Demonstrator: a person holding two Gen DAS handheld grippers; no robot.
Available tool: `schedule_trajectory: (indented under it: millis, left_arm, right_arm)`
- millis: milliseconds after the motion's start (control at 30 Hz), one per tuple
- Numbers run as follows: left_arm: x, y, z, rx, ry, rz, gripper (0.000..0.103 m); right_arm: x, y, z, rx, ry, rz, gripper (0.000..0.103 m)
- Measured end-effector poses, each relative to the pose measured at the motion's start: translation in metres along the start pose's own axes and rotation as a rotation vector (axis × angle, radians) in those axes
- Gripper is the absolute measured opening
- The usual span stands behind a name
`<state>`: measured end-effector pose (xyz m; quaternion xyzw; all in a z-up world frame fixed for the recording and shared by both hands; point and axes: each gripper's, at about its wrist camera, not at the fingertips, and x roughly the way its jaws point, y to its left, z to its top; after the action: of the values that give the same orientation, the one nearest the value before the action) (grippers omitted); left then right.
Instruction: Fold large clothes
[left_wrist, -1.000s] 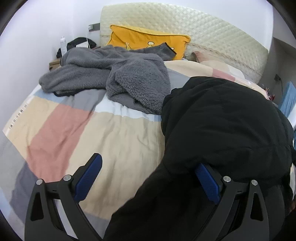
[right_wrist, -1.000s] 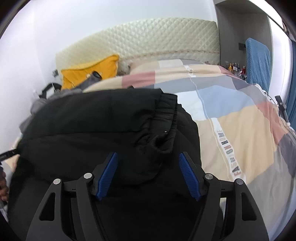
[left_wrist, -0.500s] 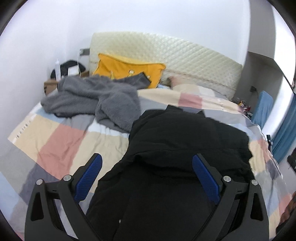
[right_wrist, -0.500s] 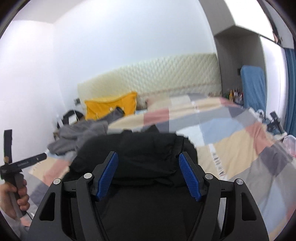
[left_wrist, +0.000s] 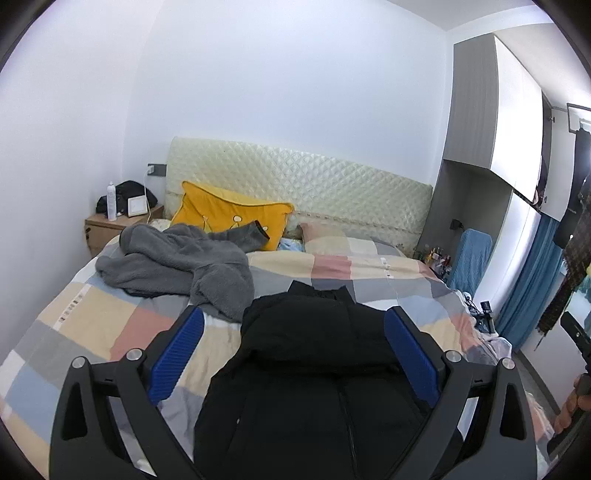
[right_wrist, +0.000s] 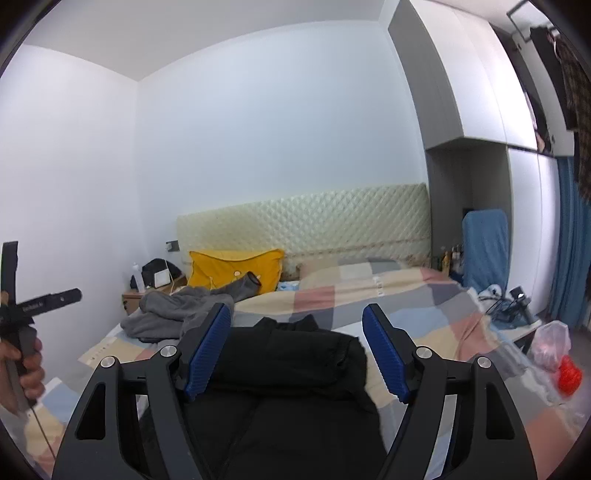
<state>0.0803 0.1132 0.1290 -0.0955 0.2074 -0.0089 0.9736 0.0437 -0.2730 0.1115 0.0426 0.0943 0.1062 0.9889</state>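
Checked bed (left_wrist: 92, 325), black coat (left_wrist: 314, 369), grey fleece (left_wrist: 177, 266)

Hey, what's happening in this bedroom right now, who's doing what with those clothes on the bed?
A person holds a two-finger gripper in each hand over the bed. The left gripper and right gripper both stand open above a black jacket lying on the patchwork quilt, neither pressing on it. The right gripper's jaws have just been opening, with nothing clamped between them. A grey fleece garment lies crumpled near the yellow pillow, not yet handled.
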Motion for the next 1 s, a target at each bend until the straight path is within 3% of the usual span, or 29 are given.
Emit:
schedule_trajectory:
  millis: [200,333,467,567,767,1000]
  left_arm:
    - [-0.038,0.037,0.007,-0.016,0.054,0.044,0.098]
    - [-0.051,0.076,-0.003,-0.052,0.100,0.075,0.098]
    - [-0.043,0.121,-0.028,-0.116,0.172,0.041,0.098]
    - [-0.030,0.149,-0.056,-0.184,0.220,0.009,0.098]
    - [0.021,0.183,-0.122,-0.334,0.349,-0.063,0.097]
    - [0.080,0.199,-0.200,-0.450,0.519,-0.156,0.084]
  right_arm:
    - [-0.028,-0.023,0.004,-0.033,0.043,0.011,0.073]
    - [-0.029,-0.067,0.001,-0.003,0.147,0.046,0.073]
    - [-0.017,-0.111,-0.019,0.053,0.264,0.039,0.073]
    - [0.000,-0.138,-0.055,0.138,0.362,0.062,0.072]
    - [0.046,-0.160,-0.146,0.282,0.537,0.121,0.051]
    - [0.087,-0.161,-0.244,0.421,0.728,0.188,0.051]
